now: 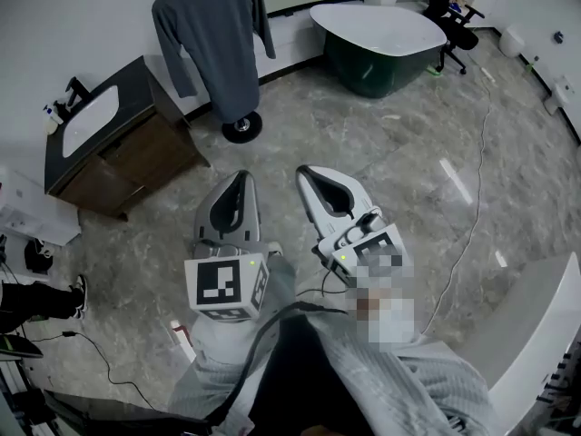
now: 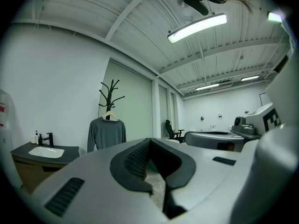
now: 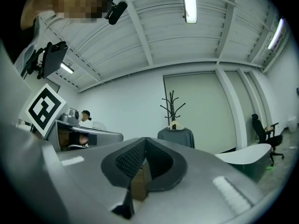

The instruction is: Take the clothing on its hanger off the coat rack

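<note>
- The grey sweater (image 1: 213, 34) hangs on its hanger (image 2: 110, 115) on the coat rack (image 1: 241, 128), across the floor and well apart from both grippers.
- The left hand-held gripper (image 1: 241, 178) and the right hand-held gripper (image 1: 309, 173) have their jaws pressed together, gripping nothing.

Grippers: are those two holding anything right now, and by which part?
Nothing. The left gripper and the right gripper are both shut and empty; the grey sweater hangs on the coat rack across the room.
</note>
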The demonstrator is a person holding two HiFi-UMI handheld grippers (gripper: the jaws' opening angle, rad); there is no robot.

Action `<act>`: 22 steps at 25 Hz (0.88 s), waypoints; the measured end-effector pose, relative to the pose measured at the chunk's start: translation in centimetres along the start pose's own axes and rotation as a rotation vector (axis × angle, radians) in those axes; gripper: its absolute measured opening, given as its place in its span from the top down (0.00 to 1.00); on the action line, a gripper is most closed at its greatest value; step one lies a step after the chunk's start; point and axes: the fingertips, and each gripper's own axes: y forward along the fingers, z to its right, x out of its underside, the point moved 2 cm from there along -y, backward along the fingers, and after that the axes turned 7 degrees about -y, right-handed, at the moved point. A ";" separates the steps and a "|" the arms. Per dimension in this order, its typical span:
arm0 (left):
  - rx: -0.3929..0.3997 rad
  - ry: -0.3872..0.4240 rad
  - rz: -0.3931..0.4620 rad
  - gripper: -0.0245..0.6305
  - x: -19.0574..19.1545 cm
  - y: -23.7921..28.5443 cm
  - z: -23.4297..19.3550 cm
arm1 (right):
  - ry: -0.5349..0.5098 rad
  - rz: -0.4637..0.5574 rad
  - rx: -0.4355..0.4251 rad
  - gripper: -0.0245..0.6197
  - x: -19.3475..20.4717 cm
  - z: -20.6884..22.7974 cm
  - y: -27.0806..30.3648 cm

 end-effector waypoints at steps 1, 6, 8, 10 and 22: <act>0.006 0.006 -0.002 0.96 -0.2 1.4 -0.8 | -0.001 -0.027 0.006 0.96 0.7 0.9 1.3; 0.022 0.038 0.004 0.96 -2.6 9.2 -5.7 | 0.007 -0.051 0.008 0.96 1.9 5.0 9.8; 0.033 0.050 0.017 0.96 -3.9 12.0 -7.9 | -0.001 -0.040 0.017 0.96 2.0 6.3 13.2; 0.038 0.066 0.032 0.96 -4.9 14.7 -10.2 | -0.010 -0.022 0.036 0.96 2.2 7.6 16.4; 0.029 0.047 -0.041 0.96 -2.9 28.3 -19.3 | 0.006 -0.131 0.055 0.96 8.9 15.2 29.4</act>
